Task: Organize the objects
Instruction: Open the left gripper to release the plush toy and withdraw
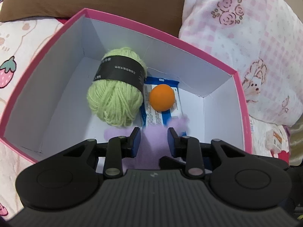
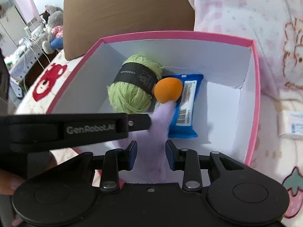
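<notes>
A pink box (image 1: pixel 151 28) (image 2: pixel 170 33) with white inner walls lies open on the bed. Inside are a green yarn ball (image 1: pixel 115 98) (image 2: pixel 132 96) with a black label, an orange ball (image 1: pixel 162 97) (image 2: pixel 168 89) and a blue packet (image 1: pixel 161 117) (image 2: pixel 187 113) under the orange ball. A fuzzy purple soft item (image 1: pixel 149 151) (image 2: pixel 162 117) hangs over the box's near side, its tip touching the orange ball. My left gripper (image 1: pixel 154 138) is shut on it, reaching in from the left in the right wrist view. My right gripper (image 2: pixel 151 151) grips the same purple item lower down.
Pink-and-white printed bedding (image 1: pixel 246 47) surrounds the box. A brown cardboard box (image 2: pixel 128 15) stands just behind it. A small white packet (image 2: pixel 291 124) lies on the bedding to the right. Plush toys (image 2: pixel 53 24) and room clutter sit far left.
</notes>
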`<action>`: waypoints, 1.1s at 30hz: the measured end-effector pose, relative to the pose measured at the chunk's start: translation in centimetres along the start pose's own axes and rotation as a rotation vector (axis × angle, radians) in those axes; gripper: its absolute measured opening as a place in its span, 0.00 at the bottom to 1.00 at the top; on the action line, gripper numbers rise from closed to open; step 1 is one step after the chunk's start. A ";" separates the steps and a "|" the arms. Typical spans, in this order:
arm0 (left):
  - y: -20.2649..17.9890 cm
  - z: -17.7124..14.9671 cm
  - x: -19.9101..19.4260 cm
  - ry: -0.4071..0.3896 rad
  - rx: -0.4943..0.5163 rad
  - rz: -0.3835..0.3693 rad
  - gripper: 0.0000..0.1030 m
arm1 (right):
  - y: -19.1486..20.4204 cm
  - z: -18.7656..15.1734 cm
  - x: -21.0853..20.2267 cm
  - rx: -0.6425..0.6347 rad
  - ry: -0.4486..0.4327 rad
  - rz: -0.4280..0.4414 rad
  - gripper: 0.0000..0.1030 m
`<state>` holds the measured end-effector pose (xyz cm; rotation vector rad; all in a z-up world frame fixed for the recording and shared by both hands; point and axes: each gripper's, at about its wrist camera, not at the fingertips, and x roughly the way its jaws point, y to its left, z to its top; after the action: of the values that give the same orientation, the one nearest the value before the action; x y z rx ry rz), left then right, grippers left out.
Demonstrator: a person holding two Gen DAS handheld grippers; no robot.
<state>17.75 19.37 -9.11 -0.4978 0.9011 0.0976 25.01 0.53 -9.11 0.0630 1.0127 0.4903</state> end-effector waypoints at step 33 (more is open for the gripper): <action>-7.7 -2.1 -15.1 -0.082 0.058 0.111 0.54 | 2.1 -1.8 -16.8 -0.219 -0.134 0.042 0.62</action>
<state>9.03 13.47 4.33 -0.3876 0.8485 0.1911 15.56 -5.00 3.89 -0.0774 0.8235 0.6247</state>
